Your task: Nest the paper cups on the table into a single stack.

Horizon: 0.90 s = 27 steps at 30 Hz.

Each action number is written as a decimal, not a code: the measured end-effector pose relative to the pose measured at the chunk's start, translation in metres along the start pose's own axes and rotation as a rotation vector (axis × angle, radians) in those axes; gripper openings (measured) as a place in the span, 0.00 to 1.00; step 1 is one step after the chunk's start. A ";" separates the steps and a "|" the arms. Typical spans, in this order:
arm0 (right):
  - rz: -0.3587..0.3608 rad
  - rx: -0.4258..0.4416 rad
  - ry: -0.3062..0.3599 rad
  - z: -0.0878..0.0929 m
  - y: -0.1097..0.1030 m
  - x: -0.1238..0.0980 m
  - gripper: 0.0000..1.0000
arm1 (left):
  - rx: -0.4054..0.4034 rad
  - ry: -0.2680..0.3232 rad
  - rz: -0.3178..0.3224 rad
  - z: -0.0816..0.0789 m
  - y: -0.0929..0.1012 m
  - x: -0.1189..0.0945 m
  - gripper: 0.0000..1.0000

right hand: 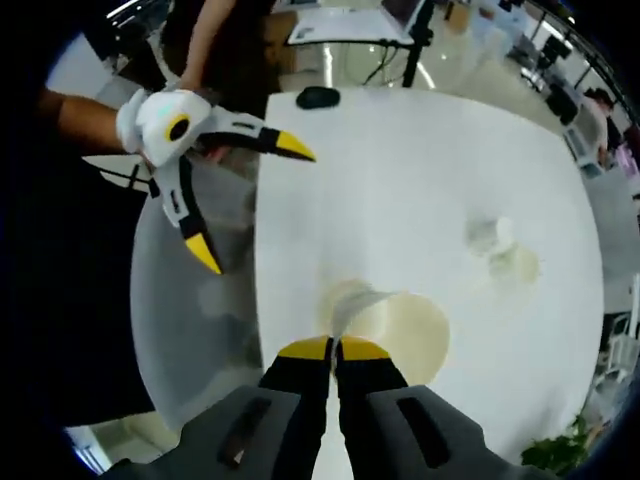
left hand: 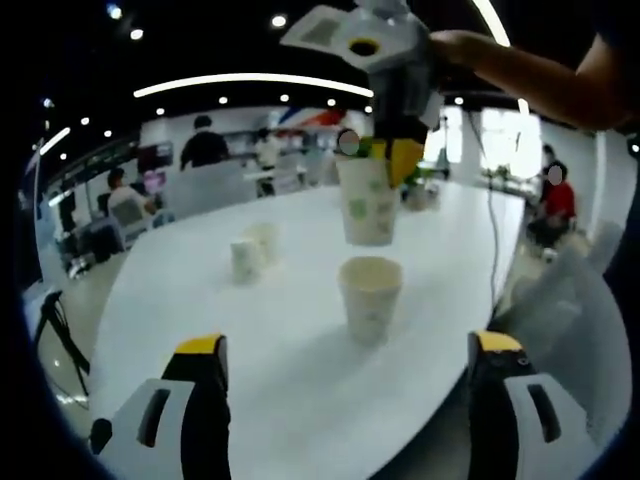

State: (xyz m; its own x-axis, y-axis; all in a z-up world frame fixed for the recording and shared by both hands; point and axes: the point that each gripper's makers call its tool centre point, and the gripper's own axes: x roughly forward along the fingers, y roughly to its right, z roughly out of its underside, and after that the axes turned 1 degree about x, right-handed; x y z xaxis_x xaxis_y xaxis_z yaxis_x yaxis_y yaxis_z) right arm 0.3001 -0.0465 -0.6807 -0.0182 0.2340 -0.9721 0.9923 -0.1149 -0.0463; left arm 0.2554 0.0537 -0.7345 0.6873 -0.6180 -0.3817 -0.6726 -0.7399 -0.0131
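- In the left gripper view, your right gripper is hanging above the white surface, its fingers pinching the rim of a paper cup and holding it clear of the surface.
- That lifted cup is hovering right over a second cup, which is standing upright near the surface's close edge (the two are apart, not yet nested).
- Two more cups are standing close together farther back on the left.
- Your left gripper is waiting low at the near edge with its fingers spread wide and nothing between them.
- In the right gripper view, your right gripper is showing its yellow fingertips pressed together on the rim of the held cup, whose open mouth is facing the camera.
- There the left gripper is sitting off the surface's edge, fingers open, and the far pair of cups is looking blurred.
- A dark object (too small to identify) is lying at the surface's far edge.
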 end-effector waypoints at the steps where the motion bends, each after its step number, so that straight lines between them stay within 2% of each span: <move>1: -0.001 0.002 0.000 0.000 0.000 0.002 0.00 | 0.001 0.001 -0.001 0.000 0.000 0.000 0.98; 27: -0.001 0.040 -0.020 0.006 0.001 0.060 0.00 | 0.001 -0.010 0.001 0.002 -0.002 0.000 0.97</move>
State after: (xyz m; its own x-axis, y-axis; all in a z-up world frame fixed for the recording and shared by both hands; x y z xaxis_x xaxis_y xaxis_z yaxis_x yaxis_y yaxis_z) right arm 0.2991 -0.0381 -0.7405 -0.0221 0.2143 -0.9765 0.9866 -0.1535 -0.0561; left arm 0.2559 0.0556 -0.7362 0.6840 -0.6156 -0.3914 -0.6732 -0.7393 -0.0136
